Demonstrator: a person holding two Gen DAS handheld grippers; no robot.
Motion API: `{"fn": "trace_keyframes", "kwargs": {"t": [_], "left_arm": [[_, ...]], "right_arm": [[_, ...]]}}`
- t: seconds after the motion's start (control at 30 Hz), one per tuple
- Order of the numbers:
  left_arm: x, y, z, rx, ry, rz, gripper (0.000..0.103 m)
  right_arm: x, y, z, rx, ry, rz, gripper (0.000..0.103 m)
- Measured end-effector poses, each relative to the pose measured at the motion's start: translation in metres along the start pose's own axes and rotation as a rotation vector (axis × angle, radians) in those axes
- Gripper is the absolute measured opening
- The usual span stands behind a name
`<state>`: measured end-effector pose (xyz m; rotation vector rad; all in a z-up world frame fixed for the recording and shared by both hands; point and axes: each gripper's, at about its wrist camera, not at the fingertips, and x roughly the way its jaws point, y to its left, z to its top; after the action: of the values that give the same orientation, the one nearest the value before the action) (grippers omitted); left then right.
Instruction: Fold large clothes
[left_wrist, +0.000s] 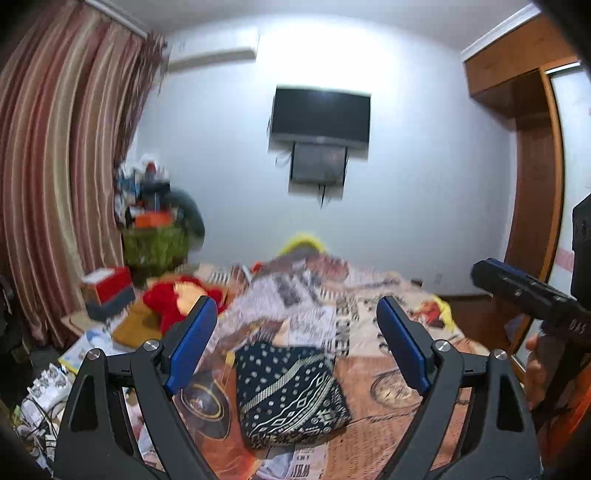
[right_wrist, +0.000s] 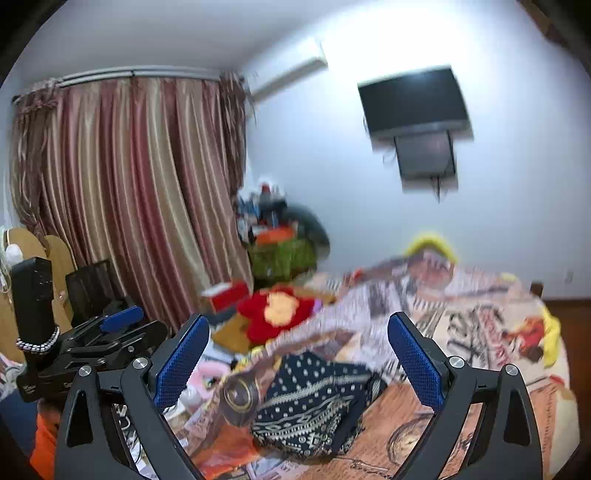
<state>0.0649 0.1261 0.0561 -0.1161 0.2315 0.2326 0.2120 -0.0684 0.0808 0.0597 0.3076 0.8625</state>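
A dark blue garment with white dots and patterned bands lies folded in a compact bundle on the printed bedspread. It also shows in the right wrist view. A pale patterned cloth lies spread and blurred behind it. My left gripper is open and empty above the bundle. My right gripper is open and empty, raised above the bundle. The right gripper also shows at the right edge of the left wrist view. The left gripper shows at the left of the right wrist view.
A red and yellow plush toy and a red box lie at the bed's left side. Striped curtains hang on the left. A wall TV is ahead. A wooden wardrobe stands at the right. Clutter covers the floor on the left.
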Motion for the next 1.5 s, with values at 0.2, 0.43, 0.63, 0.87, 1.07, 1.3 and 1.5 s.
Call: {"fn": "trace_keyframes", "kwargs": {"t": [0.2,0.43,0.63,0.87,1.07,1.3,1.5], "left_arm": [[-0.041,-0.019,-0.009,0.004,-0.11,0.064,0.089],[-0.05,-0.021,-0.025,0.004,-0.104,0.094,0.089],[-0.048,-0.019,-0.035,-0.006,-0.072,0.094,0.089],[-0.04,-0.014,-0.044,-0.035,-0.039,0.09,0.089],[-0.034,-0.011,-0.047,-0.033,-0.019,0.094,0.089],[-0.025,-0.008,-0.048,-0.036,-0.005,0.087,0.089],[-0.025,-0.007,-0.049,-0.039,-0.002,0.082,0.089]], "right_arm": [[-0.053,0.034,-0.007,-0.077,-0.132,-0.05,0.097],[-0.074,0.055,-0.029,-0.1,-0.147,-0.099,0.097],[-0.07,0.054,-0.045,-0.072,-0.073,-0.109,0.097],[-0.064,0.047,-0.05,-0.047,-0.049,-0.127,0.097],[-0.06,0.045,-0.052,-0.045,-0.032,-0.13,0.097],[-0.056,0.041,-0.052,-0.034,-0.017,-0.128,0.097],[-0.056,0.042,-0.052,-0.035,-0.018,-0.131,0.097]]}}
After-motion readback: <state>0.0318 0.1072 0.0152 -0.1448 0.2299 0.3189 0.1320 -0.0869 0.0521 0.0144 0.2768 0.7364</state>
